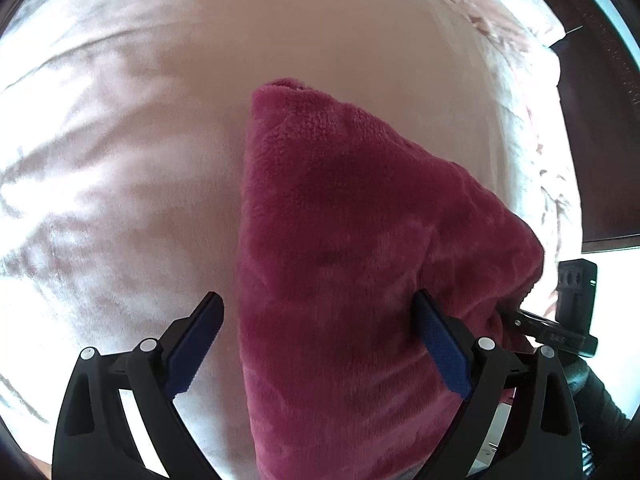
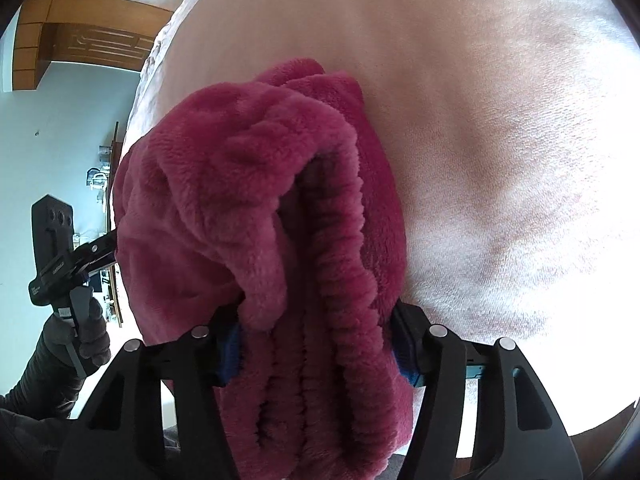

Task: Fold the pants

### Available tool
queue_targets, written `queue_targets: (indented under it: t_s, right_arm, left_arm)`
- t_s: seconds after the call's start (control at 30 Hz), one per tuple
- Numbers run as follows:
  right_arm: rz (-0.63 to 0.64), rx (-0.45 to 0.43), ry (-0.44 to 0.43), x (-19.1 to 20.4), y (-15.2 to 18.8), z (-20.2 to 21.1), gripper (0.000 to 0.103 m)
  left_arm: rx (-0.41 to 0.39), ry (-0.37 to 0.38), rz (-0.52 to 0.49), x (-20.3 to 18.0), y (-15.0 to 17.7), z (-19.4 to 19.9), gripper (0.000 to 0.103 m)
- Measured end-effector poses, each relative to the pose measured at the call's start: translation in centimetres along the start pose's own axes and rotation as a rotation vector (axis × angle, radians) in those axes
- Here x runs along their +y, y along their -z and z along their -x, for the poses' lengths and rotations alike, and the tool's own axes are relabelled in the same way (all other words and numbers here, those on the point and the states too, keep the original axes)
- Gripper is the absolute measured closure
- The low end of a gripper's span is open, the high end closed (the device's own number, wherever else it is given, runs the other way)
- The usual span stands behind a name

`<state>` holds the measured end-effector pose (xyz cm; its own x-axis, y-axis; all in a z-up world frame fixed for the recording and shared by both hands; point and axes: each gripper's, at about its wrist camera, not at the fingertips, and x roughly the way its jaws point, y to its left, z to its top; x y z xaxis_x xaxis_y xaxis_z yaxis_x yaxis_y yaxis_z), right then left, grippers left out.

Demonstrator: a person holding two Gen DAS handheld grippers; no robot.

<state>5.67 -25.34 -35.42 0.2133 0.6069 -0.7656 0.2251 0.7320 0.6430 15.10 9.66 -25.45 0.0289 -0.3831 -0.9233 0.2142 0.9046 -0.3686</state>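
Magenta fleece pants [image 1: 340, 240] lie on a pale pink bed sheet [image 1: 120, 160], one narrow end pointing away from me. My left gripper [image 1: 320, 340] hovers over them, open wide: its left finger [image 1: 196, 340] is above the sheet and its right finger [image 1: 440, 344] above the fleece. In the right wrist view the bunched ribbed waistband [image 2: 320, 280] fills the gap of my right gripper [image 2: 316, 348], and both blue pads press into it. The right gripper [image 1: 560, 320] also shows at the pants' right edge, and the left gripper [image 2: 60, 252] at their left edge.
The sheet [image 2: 500, 160] spreads wide around the pants. Dark wooden furniture [image 1: 600, 120] stands beyond the bed's far right edge. A wooden cabinet [image 2: 80, 20] and a pale wall are off the left side. A gloved hand [image 2: 80, 340] grips the left tool.
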Motion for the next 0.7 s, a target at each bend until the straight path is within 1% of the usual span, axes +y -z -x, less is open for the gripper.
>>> queue_targets:
  t_s: [0.13,0.27,0.4,0.47,0.5,0.53,0.6,0.63,0.7]
  right_arm:
    - [-0.007,-0.011,0.004,0.0,0.4,0.0,0.043]
    - [-0.011,-0.021,0.015,0.2,1.2,0.2,0.045]
    - [-0.026,-0.038,0.031,0.8,1.9,0.5,0.047]
    - [-0.035,-0.048,0.041,1.2,2.2,0.7,0.049]
    - [-0.038,-0.052,0.047,1.5,2.4,0.8,0.049]
    - [-0.042,-0.058,0.052,1.8,2.6,1.0,0.05]
    - [-0.044,-0.071,0.057,2.5,3.0,1.5,0.051]
    - [-0.045,-0.078,0.058,2.9,3.2,1.7,0.052]
    - [-0.041,-0.094,0.061,3.9,3.6,2.3,0.054]
  left_arm:
    - [-0.015,0.076,0.014,1.4,1.2,0.8,0.009]
    - [0.018,0.103,0.028,2.0,1.8,-0.6,0.009]
    - [0.04,0.161,0.056,1.7,1.1,-2.4,0.008]
    - [0.055,0.169,0.053,1.3,1.0,-3.1,0.007]
    - [0.064,0.172,0.044,1.3,0.9,-3.4,0.009]
    - [0.069,0.176,0.032,1.2,0.9,-3.5,0.012]
    - [0.074,0.188,0.017,1.3,0.7,-3.3,0.027]
    - [0.075,0.194,0.015,1.4,0.7,-3.2,0.031]
    - [0.071,0.209,0.002,1.6,0.6,-2.5,0.046]
